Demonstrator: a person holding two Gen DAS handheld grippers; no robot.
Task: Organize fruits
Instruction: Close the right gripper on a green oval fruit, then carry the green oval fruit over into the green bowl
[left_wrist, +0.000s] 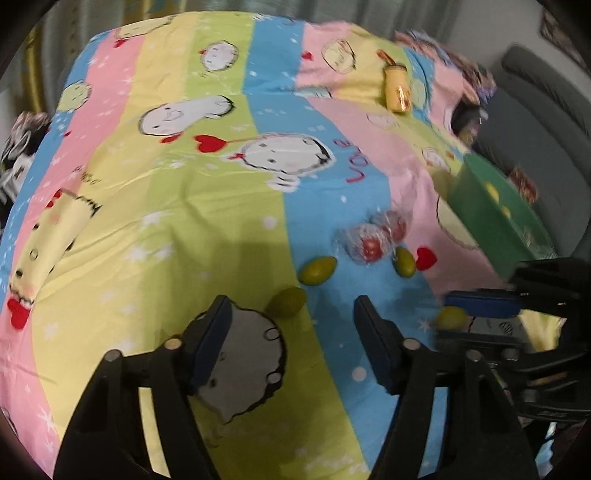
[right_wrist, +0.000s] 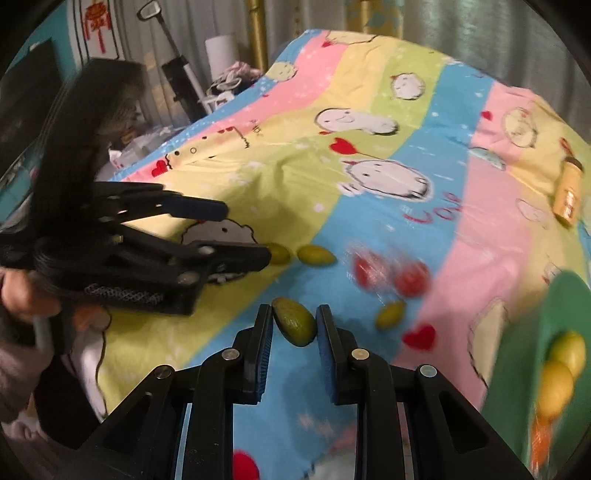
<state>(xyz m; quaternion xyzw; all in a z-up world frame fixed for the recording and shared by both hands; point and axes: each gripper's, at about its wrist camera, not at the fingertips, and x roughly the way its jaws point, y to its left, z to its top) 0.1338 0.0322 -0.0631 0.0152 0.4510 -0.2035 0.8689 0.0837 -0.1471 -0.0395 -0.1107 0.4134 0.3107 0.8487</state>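
Left gripper (left_wrist: 291, 325) wide apart — right gripper (right_wrist: 295, 325) narrowed, gripping.

Black gripper (left_wrist: 291, 332) – blue-padded jaws

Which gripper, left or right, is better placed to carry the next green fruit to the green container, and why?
Right. The right gripper already has a small oval green fruit between its fingers, and the green container lies on its side. The left gripper is open, holding nothing.
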